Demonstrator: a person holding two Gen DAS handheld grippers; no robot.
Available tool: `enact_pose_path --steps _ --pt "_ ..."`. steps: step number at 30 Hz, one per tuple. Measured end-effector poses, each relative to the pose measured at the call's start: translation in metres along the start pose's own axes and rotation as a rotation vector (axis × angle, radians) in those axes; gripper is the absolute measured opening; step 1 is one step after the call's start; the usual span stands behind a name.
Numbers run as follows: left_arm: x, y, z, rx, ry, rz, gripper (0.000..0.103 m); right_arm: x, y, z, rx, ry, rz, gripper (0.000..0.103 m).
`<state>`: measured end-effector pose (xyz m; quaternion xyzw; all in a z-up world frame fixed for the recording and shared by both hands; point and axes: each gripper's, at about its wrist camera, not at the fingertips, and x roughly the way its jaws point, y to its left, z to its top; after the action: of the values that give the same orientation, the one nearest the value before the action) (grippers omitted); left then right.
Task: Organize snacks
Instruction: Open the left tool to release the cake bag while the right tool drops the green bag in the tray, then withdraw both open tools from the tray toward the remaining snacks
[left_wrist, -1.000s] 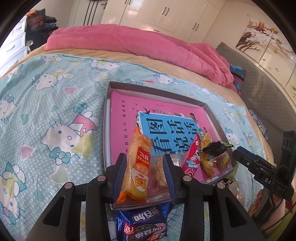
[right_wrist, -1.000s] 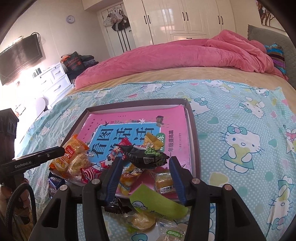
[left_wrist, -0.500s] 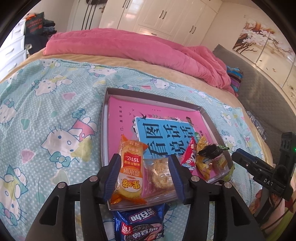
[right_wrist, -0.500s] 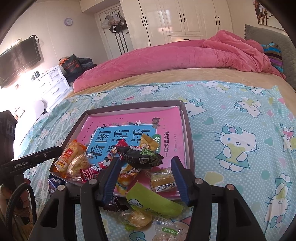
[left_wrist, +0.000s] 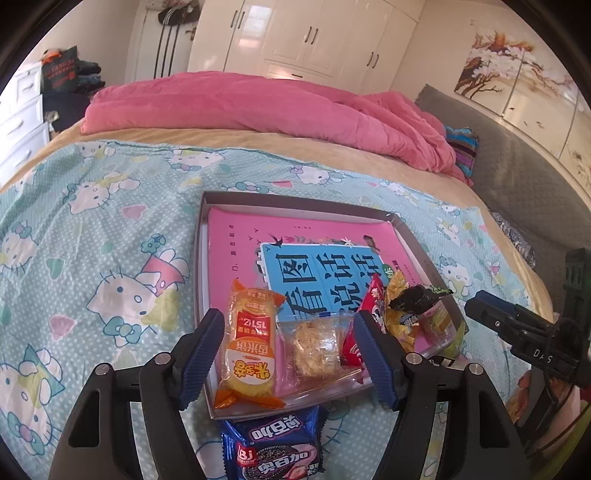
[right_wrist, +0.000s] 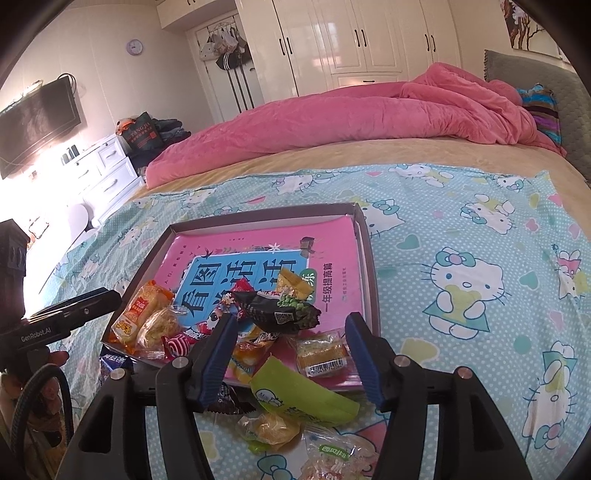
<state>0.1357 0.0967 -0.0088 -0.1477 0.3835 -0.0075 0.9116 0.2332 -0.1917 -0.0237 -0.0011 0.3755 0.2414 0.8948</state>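
So the shallow grey cardboard box lid (left_wrist: 295, 201) with the pink book inside sits on the bed's Hello Kitty sheet (left_wrist: 92, 229), snacks piled at its near end. Left gripper (left_wrist: 290, 354) has its jaws opening, apart around the orange rice-cracker packet (left_wrist: 251, 347) and the clear-wrapped pastry (left_wrist: 317, 349), not pressing either. Right gripper (right_wrist: 288, 354) is opening too, jaws apart, the black-and-green snack bag (right_wrist: 277, 310) lying just beyond them. A blue cookie pack (left_wrist: 273, 446) lies outside the lid.
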Motion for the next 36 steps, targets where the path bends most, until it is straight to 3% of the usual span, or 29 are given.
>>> enact_pose_path --steps 36 --pt "-0.008 -0.061 -0.027 0.209 0.019 -0.093 0.076 -0.033 -0.008 -0.017 0.018 -0.005 -0.049 0.064"
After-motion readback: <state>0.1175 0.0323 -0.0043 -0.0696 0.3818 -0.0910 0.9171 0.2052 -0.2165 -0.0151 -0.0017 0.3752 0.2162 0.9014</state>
